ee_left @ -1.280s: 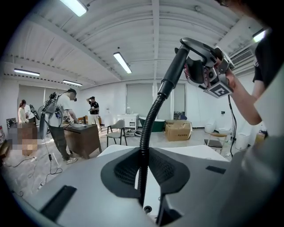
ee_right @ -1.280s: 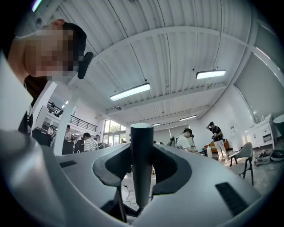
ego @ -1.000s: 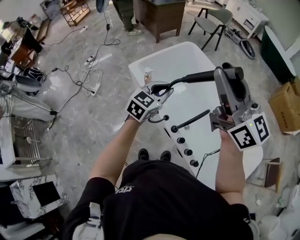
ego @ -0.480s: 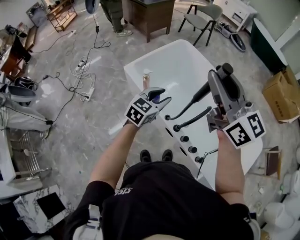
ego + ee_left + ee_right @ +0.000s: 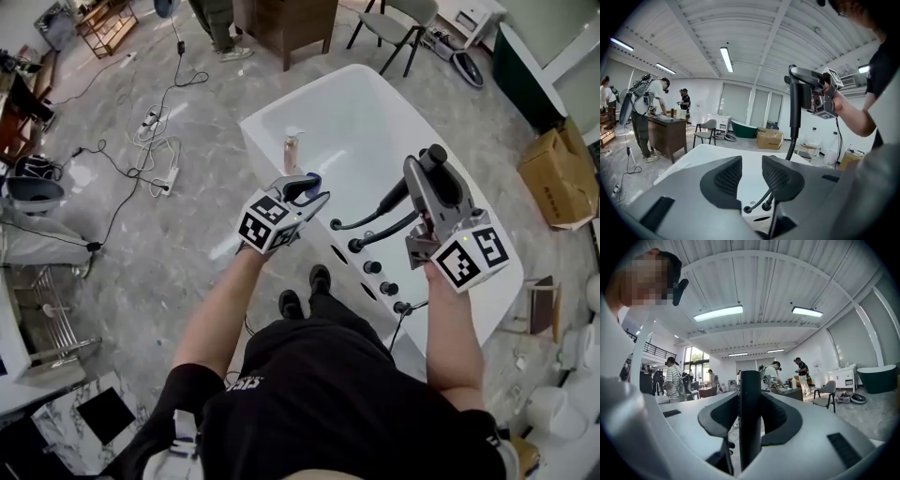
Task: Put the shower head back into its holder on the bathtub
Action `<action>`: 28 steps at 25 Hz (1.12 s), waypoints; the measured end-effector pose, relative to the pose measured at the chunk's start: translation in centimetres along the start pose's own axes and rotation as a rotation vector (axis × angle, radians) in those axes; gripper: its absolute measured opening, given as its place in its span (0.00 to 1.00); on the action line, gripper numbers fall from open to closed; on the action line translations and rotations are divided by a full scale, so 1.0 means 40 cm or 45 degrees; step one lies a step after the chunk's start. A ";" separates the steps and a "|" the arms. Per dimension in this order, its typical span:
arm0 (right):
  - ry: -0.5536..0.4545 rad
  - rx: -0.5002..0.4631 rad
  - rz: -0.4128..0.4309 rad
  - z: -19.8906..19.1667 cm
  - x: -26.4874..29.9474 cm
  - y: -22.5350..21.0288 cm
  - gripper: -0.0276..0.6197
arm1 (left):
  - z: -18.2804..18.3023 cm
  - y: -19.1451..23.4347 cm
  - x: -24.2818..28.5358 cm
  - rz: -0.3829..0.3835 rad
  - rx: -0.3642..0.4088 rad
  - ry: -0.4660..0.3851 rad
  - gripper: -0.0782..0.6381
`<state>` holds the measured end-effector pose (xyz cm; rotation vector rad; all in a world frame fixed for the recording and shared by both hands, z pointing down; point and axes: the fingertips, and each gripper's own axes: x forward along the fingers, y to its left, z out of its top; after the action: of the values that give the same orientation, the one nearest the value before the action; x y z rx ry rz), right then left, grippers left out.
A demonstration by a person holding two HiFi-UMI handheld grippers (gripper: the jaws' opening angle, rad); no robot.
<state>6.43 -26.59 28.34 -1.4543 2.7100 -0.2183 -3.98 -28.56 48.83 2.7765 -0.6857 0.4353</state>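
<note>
A white bathtub [image 5: 300,97] fills the frame below a person working two hand-held grippers. The right gripper [image 5: 424,178] has its jaws clamped on the black handle of the shower head [image 5: 750,418], carried upright above the tub's rim, apparently so it can drop into its holder. The hose [image 5: 361,220] trails down to the black fittings [image 5: 373,267], where the holder seems to sit. The left gripper [image 5: 309,187] hovers beside them, its jaws partly apart and closing with nothing between them.
</note>
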 end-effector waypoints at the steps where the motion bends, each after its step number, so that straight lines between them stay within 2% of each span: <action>1: 0.024 0.007 -0.004 -0.023 0.008 -0.009 0.27 | -0.007 0.003 0.009 -0.006 -0.010 0.003 0.31; 7: 0.186 0.093 -0.027 -0.211 0.067 -0.073 0.27 | -0.096 0.021 0.078 -0.049 -0.084 0.052 0.30; 10: 0.308 0.132 -0.050 -0.323 0.085 -0.101 0.27 | -0.158 0.043 0.096 -0.020 -0.141 0.074 0.29; 16: 0.442 0.223 -0.101 -0.525 0.115 -0.173 0.27 | -0.262 0.094 0.121 0.017 -0.223 0.127 0.27; 28: 0.646 0.194 -0.154 -0.778 0.182 -0.226 0.27 | -0.432 0.121 0.143 0.017 -0.342 0.174 0.25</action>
<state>6.20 -34.57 60.57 -1.7087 2.8788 -0.8921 -5.39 -29.76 67.57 2.4671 -0.6768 0.4909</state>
